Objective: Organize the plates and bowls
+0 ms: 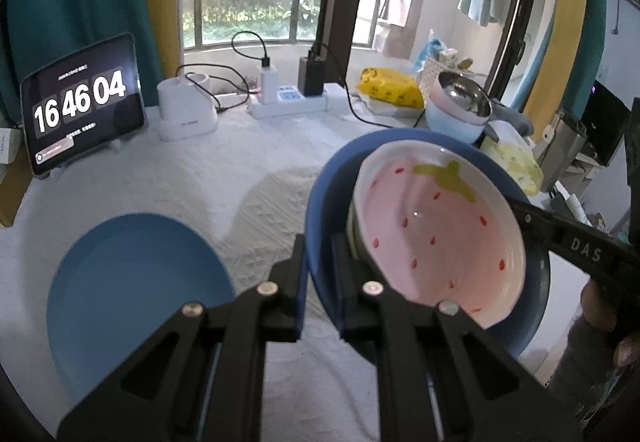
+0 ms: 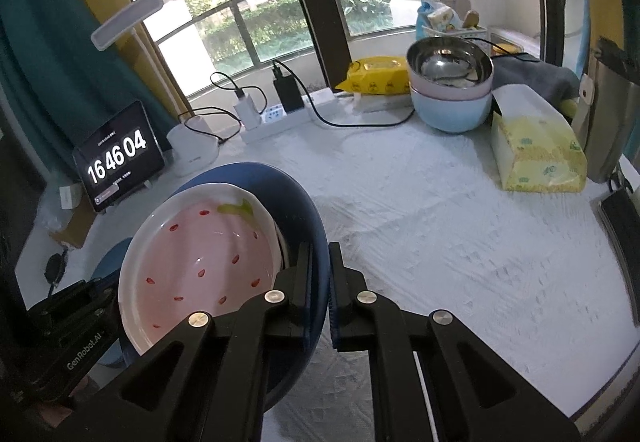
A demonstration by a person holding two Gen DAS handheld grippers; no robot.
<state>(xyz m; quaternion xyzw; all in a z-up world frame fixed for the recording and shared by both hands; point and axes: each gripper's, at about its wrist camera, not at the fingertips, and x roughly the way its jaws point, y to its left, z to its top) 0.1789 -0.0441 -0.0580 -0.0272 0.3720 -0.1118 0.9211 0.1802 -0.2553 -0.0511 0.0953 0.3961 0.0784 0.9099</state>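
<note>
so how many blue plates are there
2: one blue plate lies flat on the table; the other is held up by both grippers, strawberry dish on it.

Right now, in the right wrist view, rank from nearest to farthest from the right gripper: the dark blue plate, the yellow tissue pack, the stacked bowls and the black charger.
1. Dark blue plate: its rim is clamped in the right gripper, at lower left.
2. Yellow tissue pack: right side of the table.
3. Stacked bowls: behind the pack, upper right.
4. Black charger: on the power strip by the window.
</note>
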